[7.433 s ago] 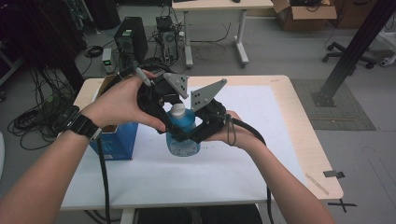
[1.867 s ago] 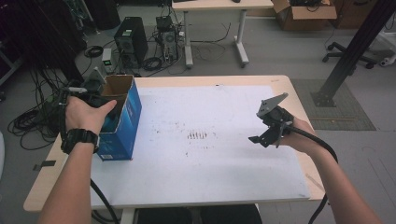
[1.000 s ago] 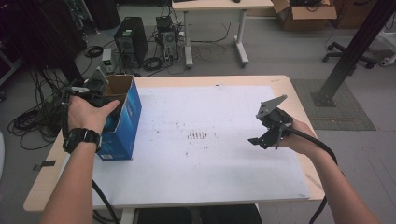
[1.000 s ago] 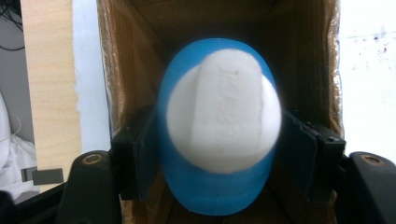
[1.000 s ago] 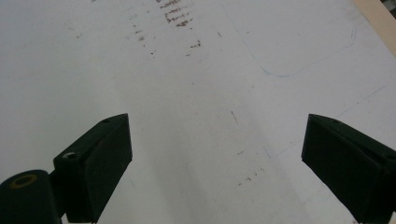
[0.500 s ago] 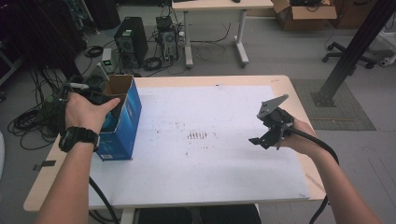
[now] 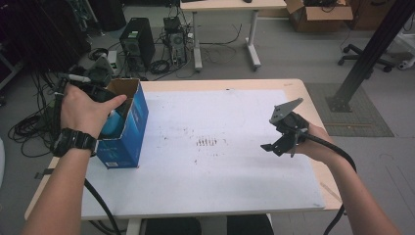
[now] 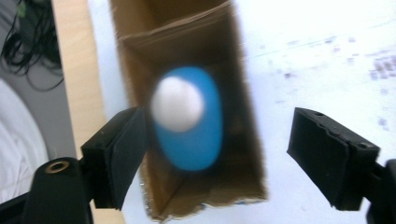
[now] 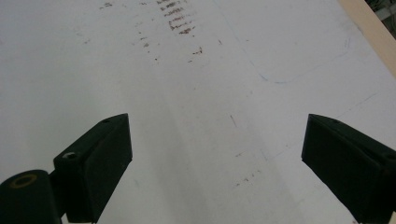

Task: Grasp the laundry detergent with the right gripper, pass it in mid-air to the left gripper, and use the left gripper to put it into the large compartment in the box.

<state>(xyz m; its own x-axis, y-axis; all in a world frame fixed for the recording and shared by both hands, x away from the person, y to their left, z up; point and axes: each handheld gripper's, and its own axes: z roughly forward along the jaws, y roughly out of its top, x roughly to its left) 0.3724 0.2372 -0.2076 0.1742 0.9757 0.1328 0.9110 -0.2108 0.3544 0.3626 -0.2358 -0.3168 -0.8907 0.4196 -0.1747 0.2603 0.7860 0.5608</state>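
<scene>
- The blue bottle (image 8: pixel 189 119), with its white cap (image 8: pixel 177 103), sits inside the open cardboard box (image 7: pixel 128 128); its outline is blurred in the left gripper view, seen from above with the cap toward the camera.
- The box is blue outside and brown cardboard inside, with its top flaps open, and stands upright near the left edge of the desk (image 7: pixel 230 191).
- The left tool (image 8: pixel 224 154) hangs above the box mouth with its jaws spread wide apart and gripping nothing; the bottle lies below, between them.
- The left hand (image 7: pixel 85 108) holds that tool at the box top.
- The right tool (image 7: pixel 286 142) is well apart at the desk's right side, jaws wide open over the bare white sheet.
</scene>
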